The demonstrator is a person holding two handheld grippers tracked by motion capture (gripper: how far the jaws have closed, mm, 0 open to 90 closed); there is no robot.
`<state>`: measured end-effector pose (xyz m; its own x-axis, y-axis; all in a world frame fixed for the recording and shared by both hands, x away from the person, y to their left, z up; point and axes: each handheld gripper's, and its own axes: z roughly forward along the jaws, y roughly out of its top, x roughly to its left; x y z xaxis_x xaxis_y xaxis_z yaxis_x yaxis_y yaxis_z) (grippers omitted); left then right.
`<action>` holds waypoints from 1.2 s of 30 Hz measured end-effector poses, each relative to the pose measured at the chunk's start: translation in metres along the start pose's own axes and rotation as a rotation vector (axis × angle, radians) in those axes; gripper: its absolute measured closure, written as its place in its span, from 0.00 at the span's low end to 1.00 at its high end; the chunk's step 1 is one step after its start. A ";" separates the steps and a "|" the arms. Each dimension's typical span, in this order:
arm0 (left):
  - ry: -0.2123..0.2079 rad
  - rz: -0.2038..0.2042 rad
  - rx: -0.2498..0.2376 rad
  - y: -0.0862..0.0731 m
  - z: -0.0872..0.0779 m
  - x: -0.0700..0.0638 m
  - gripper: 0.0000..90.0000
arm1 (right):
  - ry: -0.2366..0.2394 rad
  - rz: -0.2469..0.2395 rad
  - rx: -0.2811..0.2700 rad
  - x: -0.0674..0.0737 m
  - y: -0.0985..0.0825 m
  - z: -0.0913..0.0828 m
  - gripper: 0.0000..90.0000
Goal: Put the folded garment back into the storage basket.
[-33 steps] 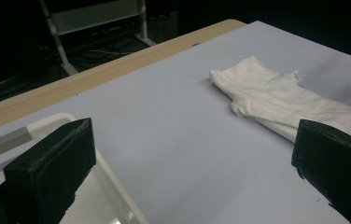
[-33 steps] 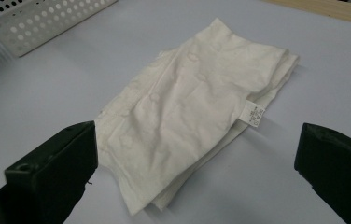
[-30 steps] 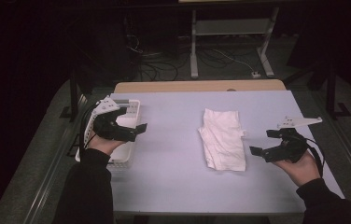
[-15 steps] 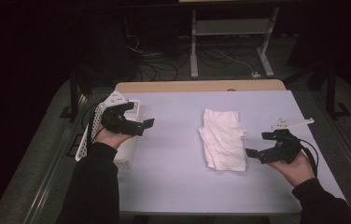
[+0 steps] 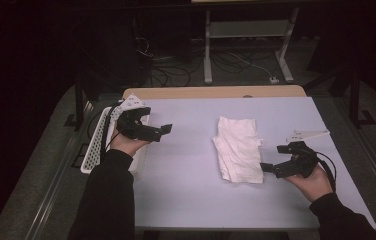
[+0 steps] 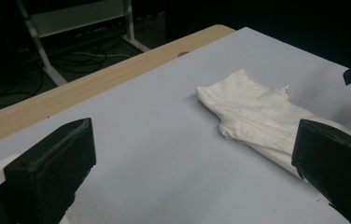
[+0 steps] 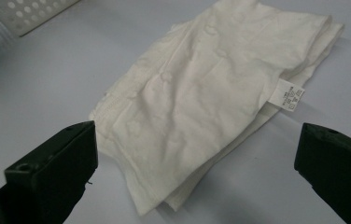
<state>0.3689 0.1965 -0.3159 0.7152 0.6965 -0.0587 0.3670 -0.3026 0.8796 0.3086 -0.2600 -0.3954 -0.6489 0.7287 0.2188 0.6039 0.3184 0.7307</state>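
Note:
A folded white cloth (image 5: pixel 237 149) lies right of the middle of the pale blue table (image 5: pixel 186 175). My left gripper (image 5: pixel 160 132) hovers over the table's left part, open, pointing right toward the cloth (image 6: pixel 257 116) with a stretch of bare table between. My right gripper (image 5: pixel 271 169) sits at the cloth's near right corner, open and low. In the right gripper view the cloth (image 7: pixel 201 102) lies just ahead between the wide jaws, with a small care label (image 7: pixel 288 98) sticking out of its right edge. Neither gripper holds anything.
A white perforated basket (image 5: pixel 95 147) stands at the table's left edge, under the left forearm; its corner (image 7: pixel 29 11) shows in the right gripper view. A wooden strip (image 5: pixel 211 92) runs along the far edge. Dark floor, cables and a metal stand lie beyond.
My left gripper has moved from over the basket forward and right over the table. My right gripper has shifted slightly left toward the cloth's corner. The cloth has not moved.

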 end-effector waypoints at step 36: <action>-0.048 -0.056 0.055 -0.001 0.065 0.001 0.00 | 0.042 0.023 0.064 -0.002 -0.011 0.017 0.00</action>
<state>0.4079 0.1552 -0.3479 0.7198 0.6817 -0.1311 0.4382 -0.2999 0.8474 0.3108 -0.2543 -0.4150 -0.6524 0.7107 0.2633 0.6465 0.3407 0.6826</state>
